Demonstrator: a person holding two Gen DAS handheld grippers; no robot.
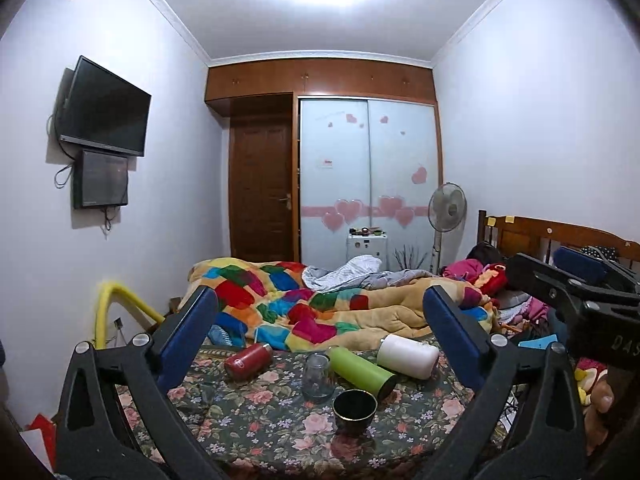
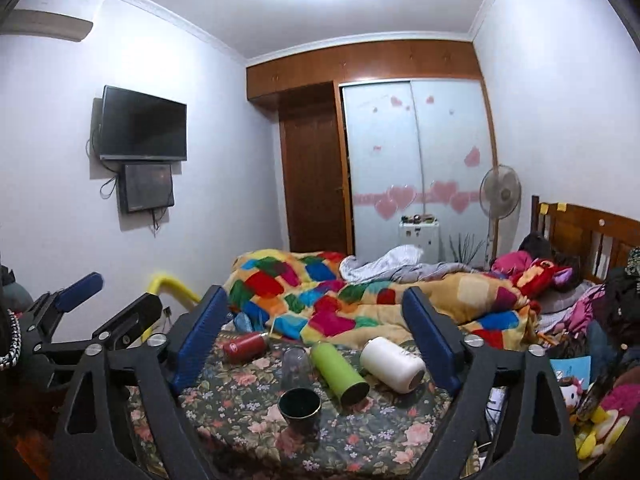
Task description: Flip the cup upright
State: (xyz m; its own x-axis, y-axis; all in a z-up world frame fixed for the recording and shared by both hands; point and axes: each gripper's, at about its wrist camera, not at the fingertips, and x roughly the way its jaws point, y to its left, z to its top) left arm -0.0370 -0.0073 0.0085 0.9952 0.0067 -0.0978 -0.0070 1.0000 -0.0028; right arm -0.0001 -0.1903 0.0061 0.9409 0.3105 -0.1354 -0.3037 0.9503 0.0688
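Note:
On the floral cloth a clear glass cup stands mouth down; it also shows in the right wrist view. A dark cup stands upright in front of it, also in the right wrist view. A red bottle, a green bottle and a white bottle lie on their sides. My left gripper is open and empty, above and before the cups. My right gripper is open and empty, likewise held back. The left gripper appears at the left of the right wrist view.
A colourful quilt is heaped on the bed behind the cloth. Toys and clothes crowd the right side by the wooden headboard. A yellow rail stands at the left. A fan, wardrobe and wall TV are farther back.

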